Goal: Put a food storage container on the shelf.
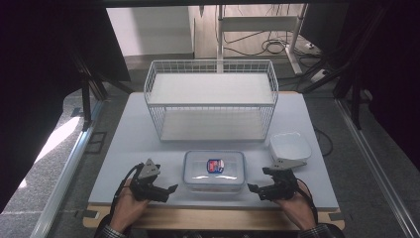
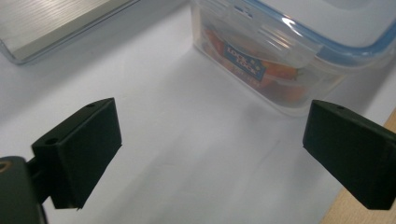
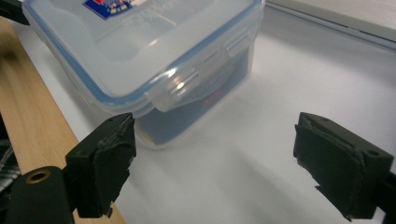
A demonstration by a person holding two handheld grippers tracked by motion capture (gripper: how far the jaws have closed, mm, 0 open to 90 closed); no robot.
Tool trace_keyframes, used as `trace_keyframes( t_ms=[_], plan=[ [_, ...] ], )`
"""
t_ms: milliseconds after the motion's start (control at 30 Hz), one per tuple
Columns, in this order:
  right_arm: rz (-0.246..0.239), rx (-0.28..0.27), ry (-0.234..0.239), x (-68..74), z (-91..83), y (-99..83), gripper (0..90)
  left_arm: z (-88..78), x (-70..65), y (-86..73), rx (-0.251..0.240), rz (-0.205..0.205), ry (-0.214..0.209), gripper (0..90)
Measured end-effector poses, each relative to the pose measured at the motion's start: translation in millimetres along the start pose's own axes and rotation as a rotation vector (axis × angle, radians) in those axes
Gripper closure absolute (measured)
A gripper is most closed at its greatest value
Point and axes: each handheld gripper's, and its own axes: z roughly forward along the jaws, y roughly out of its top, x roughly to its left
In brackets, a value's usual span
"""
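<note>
- High view: a clear lock-lid food container [image 1: 214, 170] with a blue seal and a label on its lid sits near the front edge of the white table [image 1: 124, 148], between the two hands; the left gripper [image 1: 168, 190] lies just beside its left end and the right gripper [image 1: 251, 188] just beside its right end, both pointing inward at it; neither touches the box; a white wire basket rack [image 1: 210, 99] stands behind it and a small white square bowl [image 1: 290, 146] to its right, so any lift should clear both

- Left gripper view: the jaws stand wide apart with only bare table between them; the container's end wall and its latch flap [image 2: 285, 42] are ahead and toward the right jaw; judging from this, the hand should shift toward the box until the flap or the wall sits centred between the pads before closing, or the grip will catch a corner only

- Right gripper view: these jaws are spread wide as well, holding nothing; the container's other end, with its clear latch [image 3: 180, 86], lies ahead and off toward the left jaw; the wooden table edge [image 3: 32, 116] runs close by, so I would come in level and slowly, both sides together, to keep the box from sliding toward that edge
</note>
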Motion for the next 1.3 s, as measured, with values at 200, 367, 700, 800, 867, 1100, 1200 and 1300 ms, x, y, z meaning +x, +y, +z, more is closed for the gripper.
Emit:
trace_keyframes(
  t_ms=[200, 367, 700, 800, 867, 1100, 1200, 1300],
  plan=[
    [0.008, -0.027, 0.003, 1.4, -2.3, 5.4, 11.6, -3.5, -1.8, 5.5, 0.003, -0.006, 0.018, 5.4],
    [0.028, -0.041, 0.011, 1.5, -4.0, 12.4, 11.8, -2.6, -2.3, 11.3, 0.041, -0.026, 0.028, 4.0],
    [0.056, -0.012, 0.017, 3.0, -0.2, 25.1, 8.7, -3.0, 3.7, 28.3, -0.006, -0.084, -0.061, 4.8],
    [0.067, 0.014, 0.029, 2.7, 6.2, 30.7, 9.5, 3.1, 5.5, 36.5, -0.014, -0.086, -0.089, 6.5],
    [0.073, 0.027, 0.04, 2.4, 11.0, 33.4, 9.5, 8.5, 8.1, 40.8, -0.015, -0.101, -0.115, 7.2],
    [0.089, 0.074, 0.084, -1.4, 31.8, 47.2, 8.0, 34.5, 20.1, 52.5, 0.029, -0.158, -0.253, 2.1],
    [0.132, 0.092, 0.138, -5.2, 40.7, 49.6, 7.5, 43.1, 24.5, 53.2, 0.05, -0.192, -0.344, 0.5],
    [0.192, 0.116, 0.19, -9.5, 45.9, 49.1, 7.6, 52.3, 24.1, 50.1, 0.081, -0.226, -0.46, 0.2]
  ],
)
